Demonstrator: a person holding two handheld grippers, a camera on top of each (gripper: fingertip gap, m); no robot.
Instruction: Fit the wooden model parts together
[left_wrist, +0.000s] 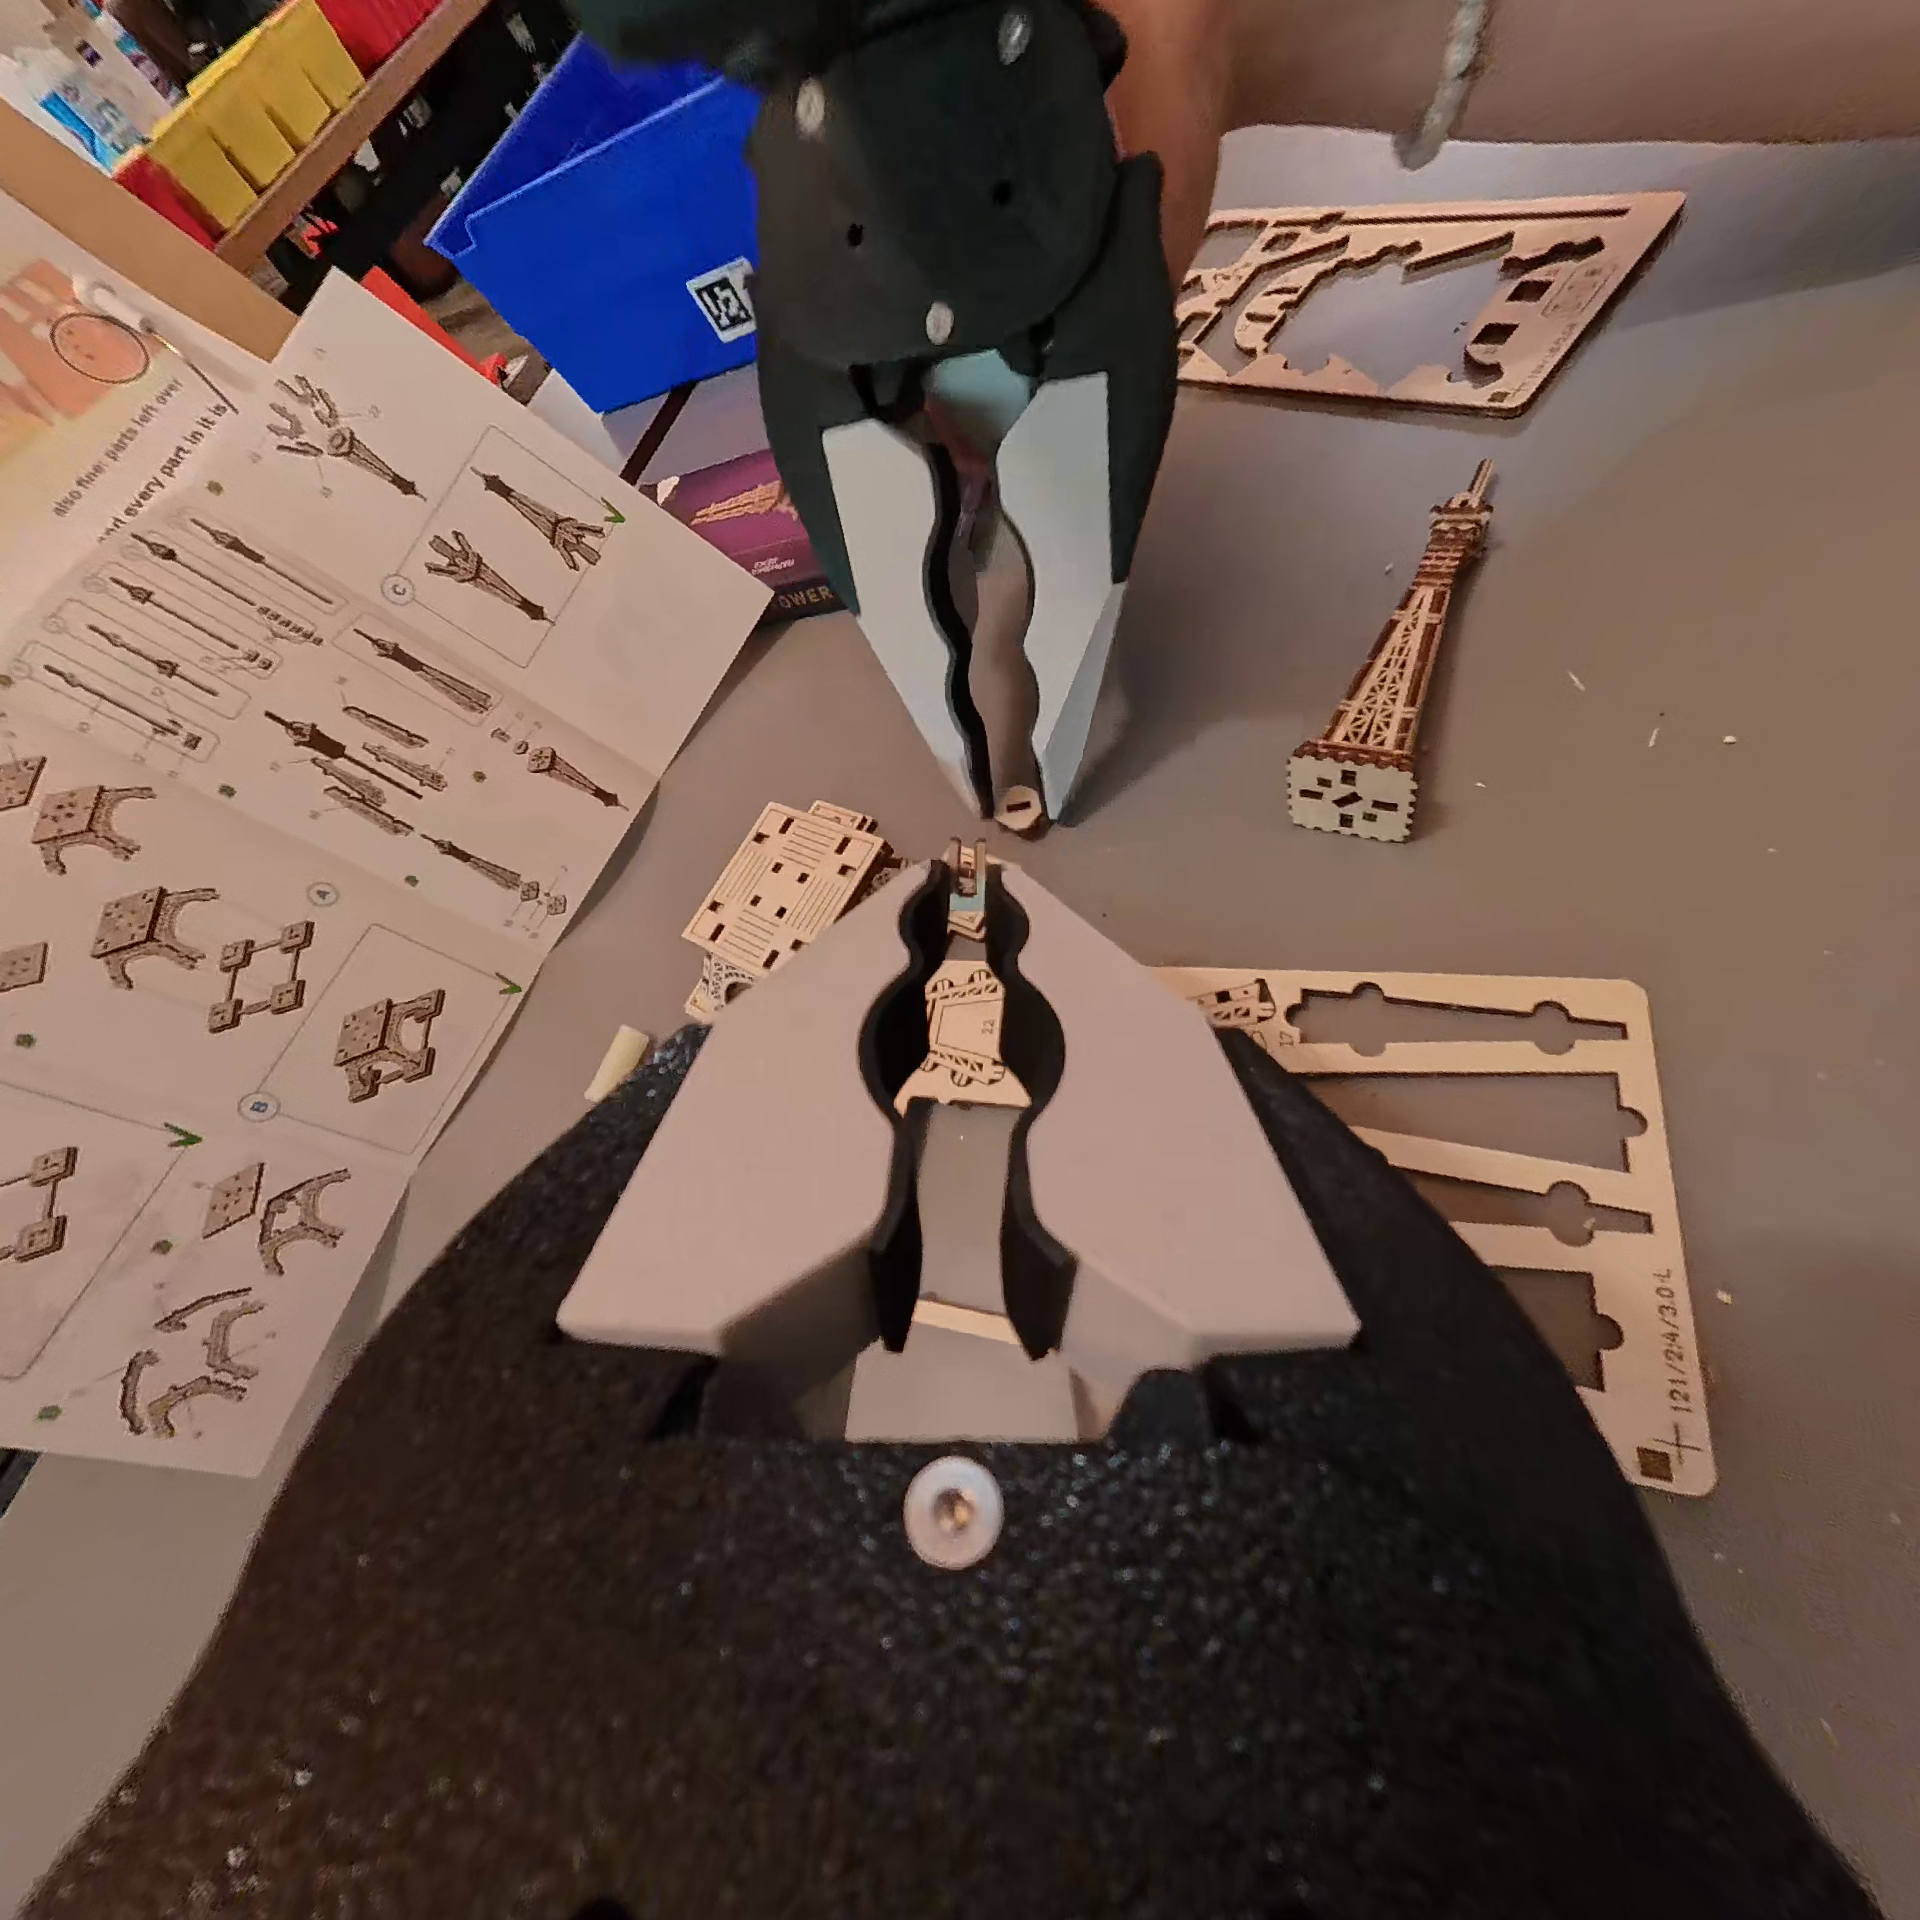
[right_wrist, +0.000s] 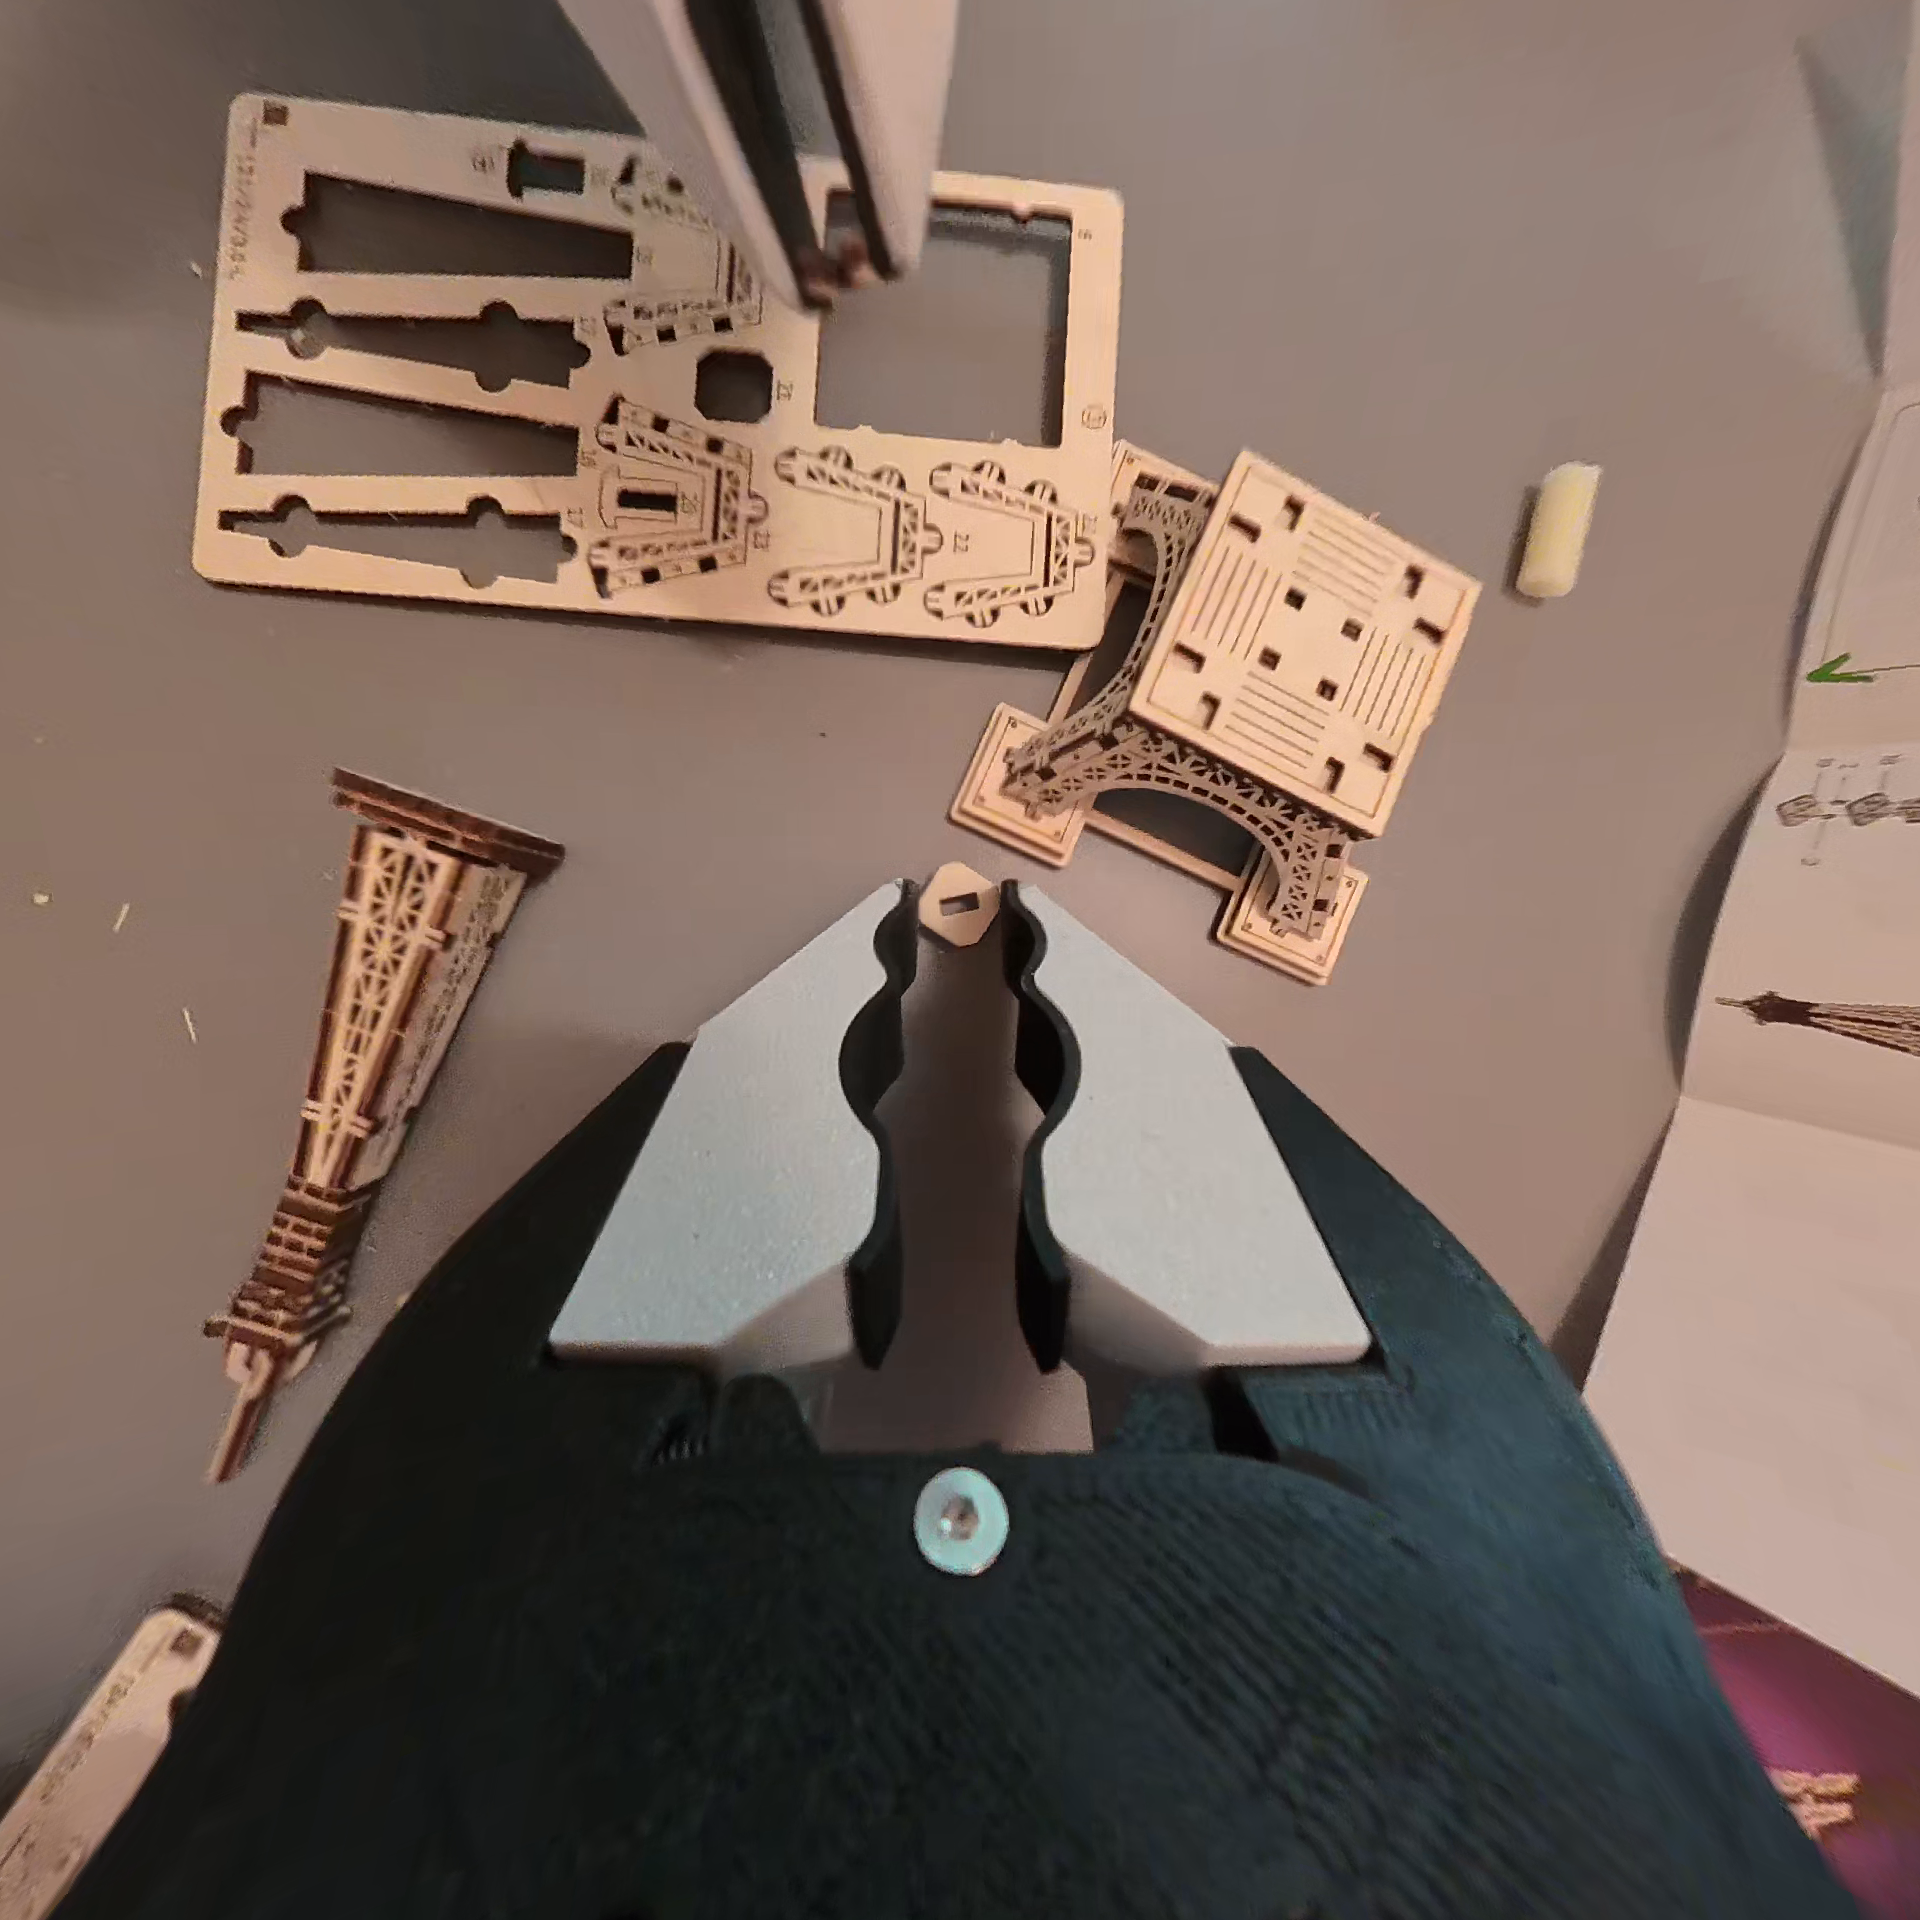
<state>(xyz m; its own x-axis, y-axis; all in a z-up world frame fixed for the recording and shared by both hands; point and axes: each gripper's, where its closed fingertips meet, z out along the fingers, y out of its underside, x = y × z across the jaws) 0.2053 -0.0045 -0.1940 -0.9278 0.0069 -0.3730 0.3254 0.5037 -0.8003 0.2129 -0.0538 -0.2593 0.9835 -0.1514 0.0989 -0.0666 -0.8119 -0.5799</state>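
Observation:
My left gripper is shut on a small thin wooden part whose prongs stick out past the fingertips. My right gripper comes in from above, opposite it, and is shut on a small octagonal wooden disc with a slot. Disc and prongs are a short gap apart. In the right wrist view the disc sits between my right gripper's tips. The left gripper shows at the top. The tower's upper section lies on its side and the arched tower base stands nearby.
On the grey table lie a punched part sheet, a second sheet, the instruction sheets at left, and a small pale stick. A blue bin and a purple box stand behind. Left tips to right tips: about 9 centimetres.

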